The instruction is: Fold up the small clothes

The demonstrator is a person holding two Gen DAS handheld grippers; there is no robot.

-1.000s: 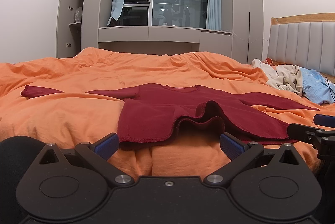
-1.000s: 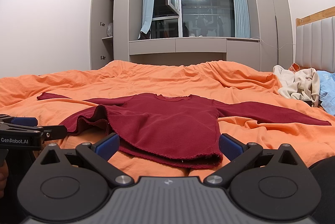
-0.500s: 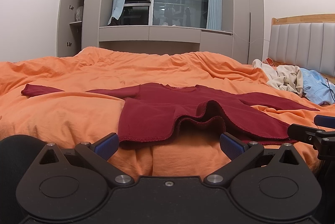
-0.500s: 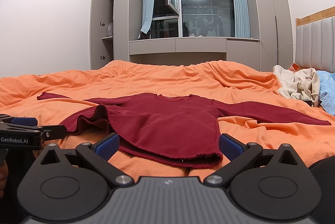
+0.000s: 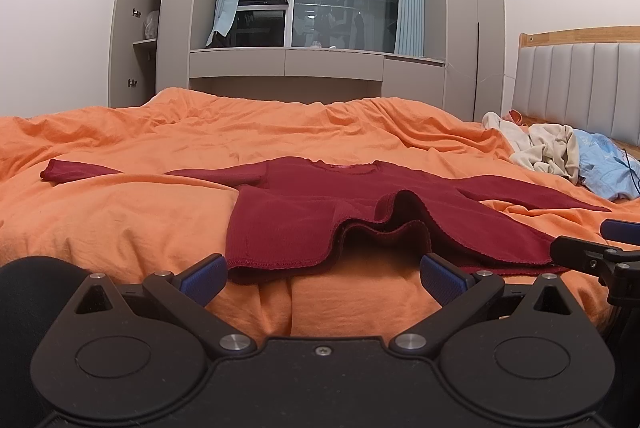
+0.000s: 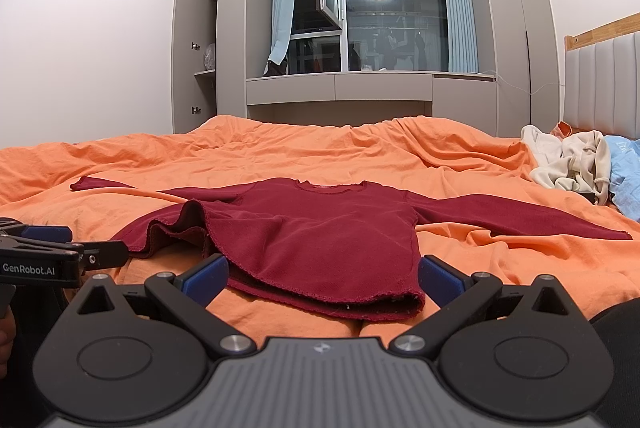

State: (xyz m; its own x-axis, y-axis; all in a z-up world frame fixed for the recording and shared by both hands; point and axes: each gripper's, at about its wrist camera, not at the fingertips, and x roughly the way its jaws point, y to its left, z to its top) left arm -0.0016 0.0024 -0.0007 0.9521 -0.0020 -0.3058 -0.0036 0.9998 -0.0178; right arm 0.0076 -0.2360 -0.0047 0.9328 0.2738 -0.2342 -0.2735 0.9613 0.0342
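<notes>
I see the dark red long-sleeved shirt (image 5: 320, 212) lying spread on the orange bedcover (image 5: 140, 220), straight ahead of both my tongs, with its neck on the far side and its hem towards me. The left gripper (image 5: 322, 274) has its two blue fingers wide apart and holds nothing; the near left corner of the hem lies just beyond its left fingertip (image 5: 204, 274), and I cannot tell if they touch. Between the fingers, a little further away, the hem is lifted in a wave and the dark inside of the shirt is visible. The right gripper (image 6: 322, 276) is also spread apart and empty. The right corner of the hem lies just before its right fingertip (image 6: 440, 274), and the front edge of the shirt runs across the gap between the two fingers.

In the left view the right gripper enters from the right side, beside the hem. In the right view the left gripper, with the white lettering GenRobot.AI, enters from the left, close to the raised part of the hem. The two sleeves stretch out to both sides, beyond the fingers. Far to the right of both tongs, near the grey headboard (image 5: 580, 84), lies a pile of cream and light blue clothes (image 5: 560, 156)
</notes>
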